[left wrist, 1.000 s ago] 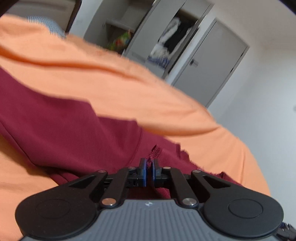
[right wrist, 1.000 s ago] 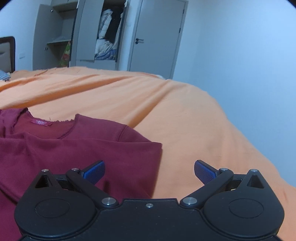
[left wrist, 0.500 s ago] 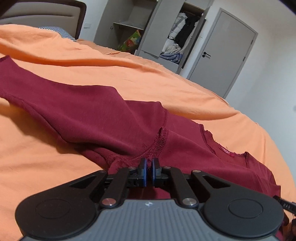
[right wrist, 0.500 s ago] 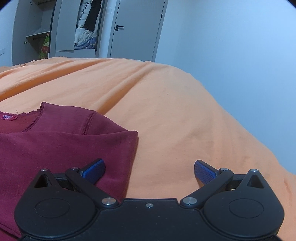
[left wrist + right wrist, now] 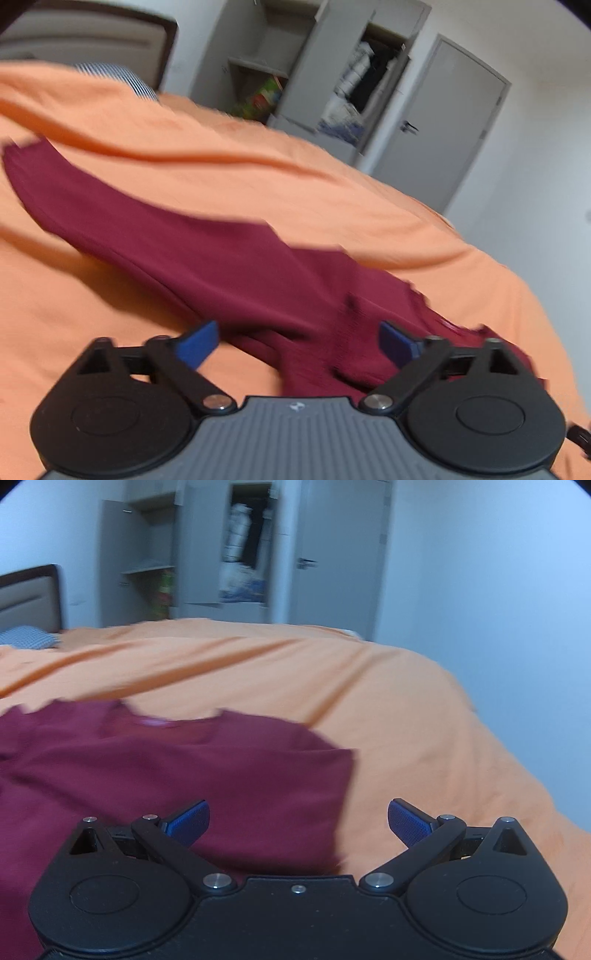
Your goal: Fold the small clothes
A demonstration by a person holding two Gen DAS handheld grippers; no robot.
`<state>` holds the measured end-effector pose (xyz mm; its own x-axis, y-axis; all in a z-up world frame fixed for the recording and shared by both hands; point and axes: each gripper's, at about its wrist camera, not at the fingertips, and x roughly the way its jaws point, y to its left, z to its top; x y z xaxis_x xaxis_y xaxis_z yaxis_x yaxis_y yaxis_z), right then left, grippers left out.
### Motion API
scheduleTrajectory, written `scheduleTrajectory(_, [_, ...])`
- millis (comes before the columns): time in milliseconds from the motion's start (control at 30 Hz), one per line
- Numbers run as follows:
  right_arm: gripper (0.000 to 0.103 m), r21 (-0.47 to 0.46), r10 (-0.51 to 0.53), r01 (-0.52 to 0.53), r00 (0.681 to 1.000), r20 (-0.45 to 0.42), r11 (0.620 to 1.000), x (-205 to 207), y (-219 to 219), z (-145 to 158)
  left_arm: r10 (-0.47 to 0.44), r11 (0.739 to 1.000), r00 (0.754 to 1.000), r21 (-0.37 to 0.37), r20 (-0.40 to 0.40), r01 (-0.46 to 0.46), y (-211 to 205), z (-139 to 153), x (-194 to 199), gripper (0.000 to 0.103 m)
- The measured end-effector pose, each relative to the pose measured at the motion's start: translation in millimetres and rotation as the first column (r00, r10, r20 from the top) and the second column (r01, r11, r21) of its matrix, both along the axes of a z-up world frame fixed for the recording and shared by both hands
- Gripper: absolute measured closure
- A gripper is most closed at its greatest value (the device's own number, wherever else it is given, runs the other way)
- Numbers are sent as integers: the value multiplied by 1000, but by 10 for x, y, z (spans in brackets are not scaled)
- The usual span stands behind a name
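A dark red shirt [image 5: 229, 258] lies spread on an orange bedsheet [image 5: 332, 192], one long sleeve stretched away to the far left in the left wrist view. The left gripper [image 5: 297, 338] hovers low over the bunched cloth near the armpit seam, its jaws wide apart and holding nothing. The right gripper [image 5: 298, 821] hangs over the shirt's other side, above the short folded-in edge, and its jaws are also spread wide and empty. Both views are blurred, so fine creases are hard to read.

The fold looks barely begun: the sleeve is out flat and the body is rumpled near the left tool. The risk from here is a bad pinch. The sheet is soft and wrinkled, so jaws closing low could catch sheet along with shirt and drag both. Grabbing only the top layer of the bunched part would pull the shirt skew and leave a lopsided fold
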<state>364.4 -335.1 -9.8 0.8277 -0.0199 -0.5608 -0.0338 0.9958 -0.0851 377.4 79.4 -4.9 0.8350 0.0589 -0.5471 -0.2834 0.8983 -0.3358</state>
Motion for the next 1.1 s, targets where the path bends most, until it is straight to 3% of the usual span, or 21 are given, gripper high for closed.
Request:
scheduleTrajectory(100, [0, 57, 69, -68, 998, -12, 996, -288, 211, 9, 82, 994, 997, 74, 6, -82, 337, 76, -73, 0])
scheduleTrajectory(200, [0, 110, 129, -127, 991, -15, 986, -511, 427, -50, 191, 978, 981, 94, -23, -188, 791, 98, -115, 0])
scheduleTrajectory(333, [0, 144, 169, -161, 984, -49, 976, -700, 730, -180, 256, 967, 966, 12, -41, -256, 1465, 93, -201, 0])
scheduleTrajectory(567, [0, 118, 159, -146, 981, -112, 982, -779, 1046, -434, 452, 889, 891, -62, -37, -453, 2401, -35, -264, 4])
scheduleTrajectory(633, [0, 78, 159, -151, 981, -112, 986, -814, 1104, -461, 475, 877, 880, -79, -9, -474, 2519, -53, -233, 11])
scheduleTrajectory(767, [0, 62, 151, -145, 981, -118, 988, -861, 1137, -474, 473, 881, 879, -40, 62, -472, 2614, -2, -50, 18])
scheduleTrajectory(867, [0, 63, 147, -140, 982, -121, 988, -874, 1136, -481, 479, 878, 876, -24, 56, -478, 2722, -9, 99, 22])
scheduleTrajectory(900, [0, 61, 145, -139, 982, -122, 988, -884, 1139, -482, 485, 875, 874, -28, 39, -484, 2763, -30, 141, 25])
scheduleTrajectory(933, [0, 59, 144, -138, 982, -123, 989, -873, 1139, -484, 492, 871, 870, -32, 27, -491, 2793, -57, 165, 37])
scheduleTrajectory(1000, [0, 54, 142, -136, 982, -123, 989, -879, 1143, -483, 510, 859, 860, -49, 1, -509, 2843, -96, 200, 71])
scheduleTrajectory(1033, [0, 52, 141, -136, 982, -123, 989, -879, 1144, -483, 525, 849, 851, -70, -5, -524, 2867, -109, 195, 97])
scheduleTrajectory(1100, [0, 50, 142, -137, 982, -122, 989, -879, 1140, -484, 551, 830, 834, -113, 19, -546, 2889, -107, 152, 97])
